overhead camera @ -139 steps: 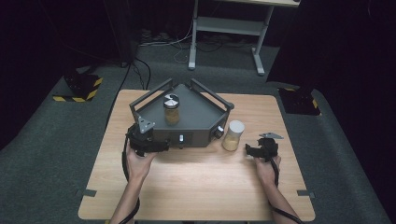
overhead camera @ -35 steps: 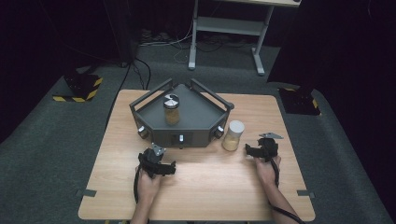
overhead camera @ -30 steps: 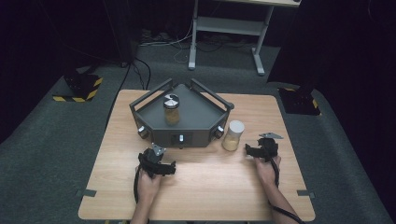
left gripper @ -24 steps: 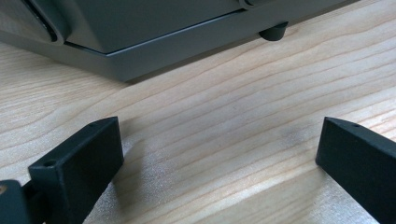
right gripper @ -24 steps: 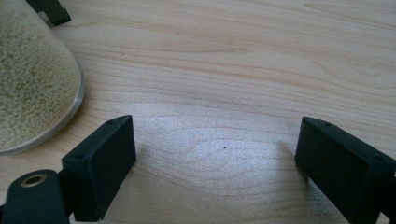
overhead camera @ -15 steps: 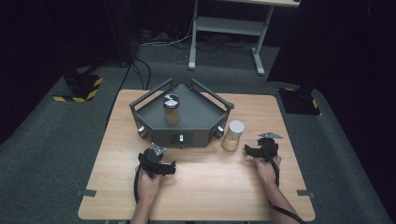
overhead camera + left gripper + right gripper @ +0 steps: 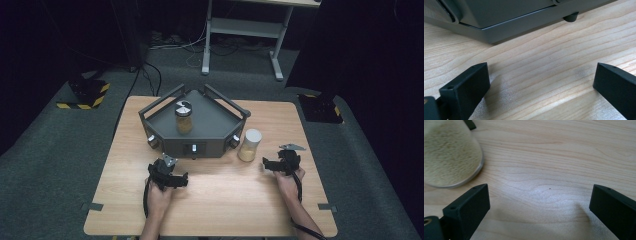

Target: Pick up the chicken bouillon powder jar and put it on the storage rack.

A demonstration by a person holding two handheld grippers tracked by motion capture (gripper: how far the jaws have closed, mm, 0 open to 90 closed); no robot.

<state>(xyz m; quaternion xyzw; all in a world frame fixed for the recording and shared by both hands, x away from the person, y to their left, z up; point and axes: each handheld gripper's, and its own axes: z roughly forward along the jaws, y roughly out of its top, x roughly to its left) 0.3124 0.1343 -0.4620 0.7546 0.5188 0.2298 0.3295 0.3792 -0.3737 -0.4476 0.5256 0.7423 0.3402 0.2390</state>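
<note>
Just beyond the left-hand jaw in the right gripper view, the jar [image 7: 450,155] is blurred and cut off; the grey device [image 7: 506,18] ahead of the left gripper's jaws is cropped.

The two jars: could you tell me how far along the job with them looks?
Done: one jar stands on the grey device. In hand: nothing; the right gripper, jaws just opened, sits beside the white-lidded jar on the table. Probably left: gripping that jar.
</note>
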